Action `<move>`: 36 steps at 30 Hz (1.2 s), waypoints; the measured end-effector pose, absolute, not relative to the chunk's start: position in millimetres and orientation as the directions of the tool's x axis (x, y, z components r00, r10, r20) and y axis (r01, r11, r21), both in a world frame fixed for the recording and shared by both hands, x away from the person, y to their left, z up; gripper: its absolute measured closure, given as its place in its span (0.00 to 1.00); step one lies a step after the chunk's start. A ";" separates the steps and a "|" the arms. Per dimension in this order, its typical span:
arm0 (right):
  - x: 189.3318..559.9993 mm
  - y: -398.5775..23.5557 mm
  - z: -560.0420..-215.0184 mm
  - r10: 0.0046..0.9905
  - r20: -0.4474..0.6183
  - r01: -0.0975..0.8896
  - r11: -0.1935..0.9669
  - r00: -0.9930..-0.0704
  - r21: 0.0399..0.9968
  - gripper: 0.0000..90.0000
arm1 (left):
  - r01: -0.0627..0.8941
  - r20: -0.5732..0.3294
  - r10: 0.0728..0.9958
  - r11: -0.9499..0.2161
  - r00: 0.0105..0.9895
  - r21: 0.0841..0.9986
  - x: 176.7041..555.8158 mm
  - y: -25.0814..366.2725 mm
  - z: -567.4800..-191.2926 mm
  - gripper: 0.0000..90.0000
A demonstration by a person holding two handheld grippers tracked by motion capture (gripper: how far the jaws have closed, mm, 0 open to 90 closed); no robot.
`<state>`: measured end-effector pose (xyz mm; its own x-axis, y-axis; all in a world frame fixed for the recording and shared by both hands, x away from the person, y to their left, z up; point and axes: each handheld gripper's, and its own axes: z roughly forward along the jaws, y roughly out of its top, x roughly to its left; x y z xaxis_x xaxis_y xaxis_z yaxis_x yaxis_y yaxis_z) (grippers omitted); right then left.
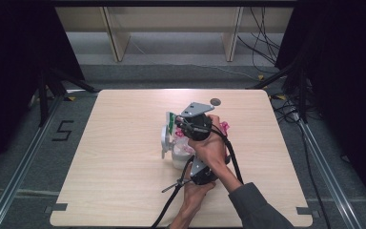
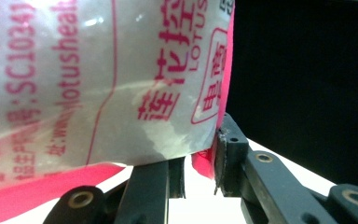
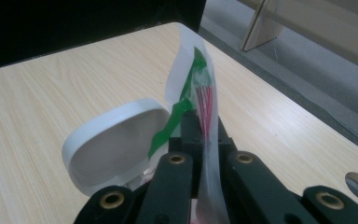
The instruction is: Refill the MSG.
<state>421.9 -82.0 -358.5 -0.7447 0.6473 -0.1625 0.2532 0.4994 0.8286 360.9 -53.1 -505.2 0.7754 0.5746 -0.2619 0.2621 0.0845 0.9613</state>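
At frame centre, over the bench (image 1: 124,191), right tongs (image 3: 204,122) pinch shut on the sachet (image 3: 193,79); left tongs (image 2: 200,163) clamp the pink-printed pouch (image 2: 98,84). Risk: thin film slipping or tearing, spilling beside the white container (image 3: 107,144).

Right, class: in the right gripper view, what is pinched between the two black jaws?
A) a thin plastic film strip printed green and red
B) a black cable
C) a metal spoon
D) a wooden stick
A: the right gripper has its jaws closed on the thin film strip, which rises above them beside the open white lid.
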 end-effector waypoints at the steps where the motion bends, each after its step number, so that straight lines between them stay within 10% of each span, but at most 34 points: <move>1: 420.6 -80.7 -359.2 0.656 -0.157 0.262 0.493 -0.738 0.829 1.00 | 0.261 -0.263 0.572 0.087 0.777 0.961 360.8 -53.1 -505.3 0.84; 36: 419.9 -88.9 -357.3 0.654 -0.114 0.275 0.461 -0.748 0.844 1.00 | 0.273 -0.255 0.577 0.058 0.776 0.960 362.1 -52.5 -508.3 0.84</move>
<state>419.9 -88.9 -357.3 -0.7476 0.6543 -0.1141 0.2748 0.4611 0.8437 362.1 -52.5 -508.3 0.7759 0.5769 -0.2554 0.2732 0.0577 0.9602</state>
